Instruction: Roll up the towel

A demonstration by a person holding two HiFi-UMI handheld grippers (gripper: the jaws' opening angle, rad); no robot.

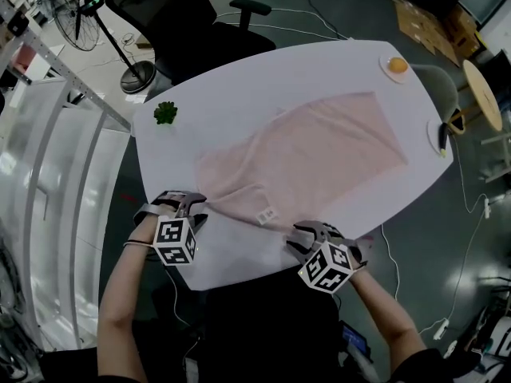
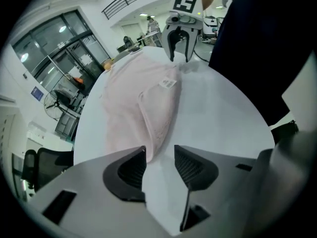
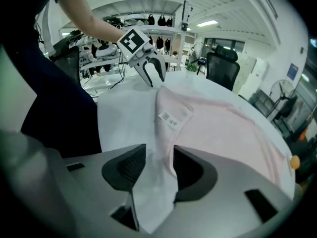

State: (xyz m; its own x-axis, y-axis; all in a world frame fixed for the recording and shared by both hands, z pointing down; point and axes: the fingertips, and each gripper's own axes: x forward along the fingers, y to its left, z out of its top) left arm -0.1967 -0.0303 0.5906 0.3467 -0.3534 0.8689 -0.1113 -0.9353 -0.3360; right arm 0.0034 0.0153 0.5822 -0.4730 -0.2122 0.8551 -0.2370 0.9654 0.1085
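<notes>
A pale pink, soft terry towel (image 1: 311,146) is seen spread across the smooth white oval bench (image 1: 239,78). Its near edge is rumpled into a loose fold, with a small white sewn label (image 1: 266,214) turned up. The left gripper (image 2: 160,165) is held at the near left corner with its ribbed dark fingers (image 2: 130,168) parted and the towel's tip lying loose between them. The right gripper (image 3: 159,165) is held at the near right hem, its fingers likewise apart and the hem left unpinched.
</notes>
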